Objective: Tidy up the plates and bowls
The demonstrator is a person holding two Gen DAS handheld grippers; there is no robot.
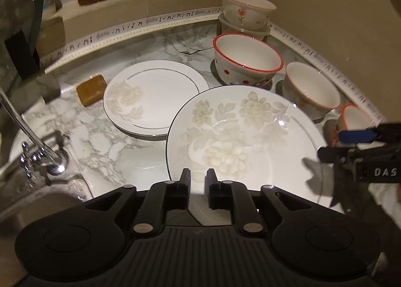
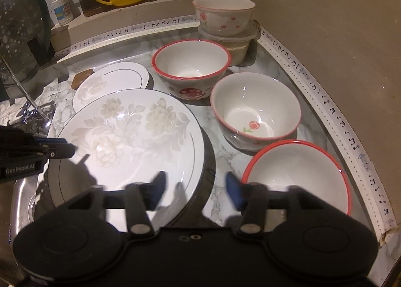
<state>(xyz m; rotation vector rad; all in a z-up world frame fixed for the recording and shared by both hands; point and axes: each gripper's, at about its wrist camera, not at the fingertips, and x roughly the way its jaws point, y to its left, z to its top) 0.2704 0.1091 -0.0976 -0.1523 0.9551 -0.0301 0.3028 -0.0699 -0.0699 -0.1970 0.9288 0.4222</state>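
The left gripper [image 1: 198, 177] hovers over the near rim of the large floral plate [image 1: 240, 141], its jaws drawn narrow with nothing between them. The right gripper [image 2: 195, 186] is spread wide and empty above that plate's right edge, blurred in its view. Beyond the left gripper, a smaller plate [image 1: 155, 96] lies on the marble tabletop [image 1: 100, 131]. Ahead and right of the right gripper stand a mushroom bowl [image 2: 191, 66], a rose bowl [image 2: 255, 109] and a red-rimmed bowl [image 2: 298, 176].
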